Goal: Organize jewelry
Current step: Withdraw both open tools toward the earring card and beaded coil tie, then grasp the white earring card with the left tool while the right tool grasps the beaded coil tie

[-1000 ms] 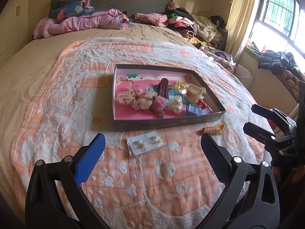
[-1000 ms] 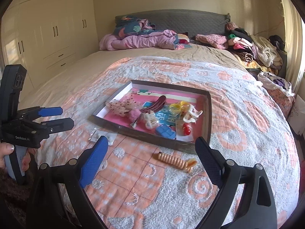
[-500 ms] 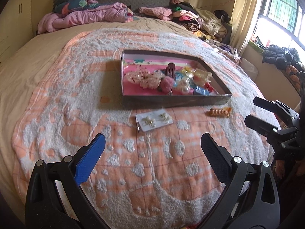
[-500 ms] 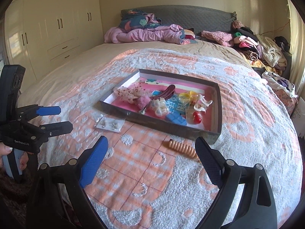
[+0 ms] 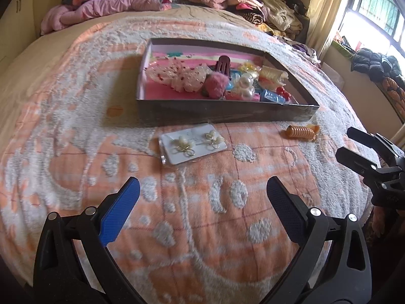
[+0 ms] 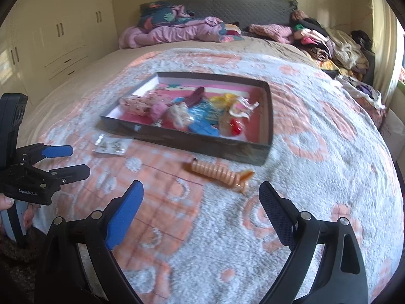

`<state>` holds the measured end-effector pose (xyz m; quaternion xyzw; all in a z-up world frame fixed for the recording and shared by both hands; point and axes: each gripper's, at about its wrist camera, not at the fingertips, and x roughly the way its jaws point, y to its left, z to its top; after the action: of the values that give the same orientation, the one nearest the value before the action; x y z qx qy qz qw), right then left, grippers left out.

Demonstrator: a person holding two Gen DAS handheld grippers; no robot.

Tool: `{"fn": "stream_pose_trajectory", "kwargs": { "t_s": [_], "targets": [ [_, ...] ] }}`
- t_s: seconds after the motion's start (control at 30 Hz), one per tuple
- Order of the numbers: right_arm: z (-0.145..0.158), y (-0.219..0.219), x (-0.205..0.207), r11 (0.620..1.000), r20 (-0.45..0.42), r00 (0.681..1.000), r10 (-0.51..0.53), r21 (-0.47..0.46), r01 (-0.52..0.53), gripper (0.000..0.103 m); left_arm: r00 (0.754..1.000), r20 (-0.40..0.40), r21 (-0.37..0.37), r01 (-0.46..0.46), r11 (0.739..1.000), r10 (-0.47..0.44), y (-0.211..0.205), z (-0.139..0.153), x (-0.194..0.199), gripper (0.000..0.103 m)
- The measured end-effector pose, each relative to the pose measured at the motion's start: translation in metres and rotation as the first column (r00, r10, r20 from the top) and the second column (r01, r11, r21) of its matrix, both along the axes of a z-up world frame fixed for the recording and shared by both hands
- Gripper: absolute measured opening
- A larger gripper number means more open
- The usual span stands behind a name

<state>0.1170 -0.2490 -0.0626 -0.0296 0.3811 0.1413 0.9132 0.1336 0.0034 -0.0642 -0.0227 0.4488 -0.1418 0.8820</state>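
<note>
A dark shallow tray (image 5: 222, 112) (image 6: 202, 147) holding hair clips and trinkets sits on the bed. In front of it lie a white card with pearl earrings (image 5: 193, 146) (image 6: 111, 147) and an orange spiral hair clip (image 5: 301, 132) (image 6: 220, 173). My left gripper (image 5: 202, 197) is open and empty, hovering just short of the earring card. My right gripper (image 6: 201, 195) is open and empty, just short of the orange clip. Each gripper shows in the other's view: the right (image 5: 354, 144), the left (image 6: 67, 160).
An orange and white fleece blanket (image 5: 101, 152) covers the bed. Piled clothes and bedding (image 6: 189, 30) lie at the headboard and along the right side. A wardrobe (image 6: 58, 38) stands at the left, a window (image 5: 374, 7) at the right.
Both grippers have moved forward and down toward the bed; the earring card and the orange clip are now closer. Both jaws stay open.
</note>
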Motion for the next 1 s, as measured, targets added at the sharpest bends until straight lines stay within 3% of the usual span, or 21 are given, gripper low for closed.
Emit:
{"fn": "stream_pose_trajectory", "kwargs": {
  "t_s": [0.57,0.63,0.7,0.87,1.0],
  "targets": [
    [-0.040,-0.016,0.055,0.992,-0.151,0.986,-0.077,0.090,0.091,0.090,0.998,-0.015,-0.036,-0.067,0.997,0.066,-0.012,-0.023,0.052,0.091],
    [-0.041,-0.012,0.059,0.992,-0.151,0.986,-0.072,0.087,0.086,0.090,0.997,-0.014,-0.027,-0.073,0.997,0.073,-0.014,-0.025,0.055,0.084],
    [-0.042,-0.007,0.062,0.993,-0.151,0.986,-0.069,0.081,0.082,0.090,0.997,-0.004,-0.002,-0.080,0.997,0.080,-0.014,-0.026,0.058,0.068],
    [-0.047,0.006,0.069,0.993,-0.157,0.985,-0.070,0.081,0.084,0.089,0.997,-0.004,-0.031,-0.073,0.997,0.073,-0.003,-0.025,0.058,0.061],
    [-0.050,0.017,0.074,0.995,-0.150,0.986,-0.080,0.043,0.087,0.081,0.998,0.007,-0.043,-0.063,0.997,0.063,0.003,-0.022,0.051,0.060]
  ]
}}
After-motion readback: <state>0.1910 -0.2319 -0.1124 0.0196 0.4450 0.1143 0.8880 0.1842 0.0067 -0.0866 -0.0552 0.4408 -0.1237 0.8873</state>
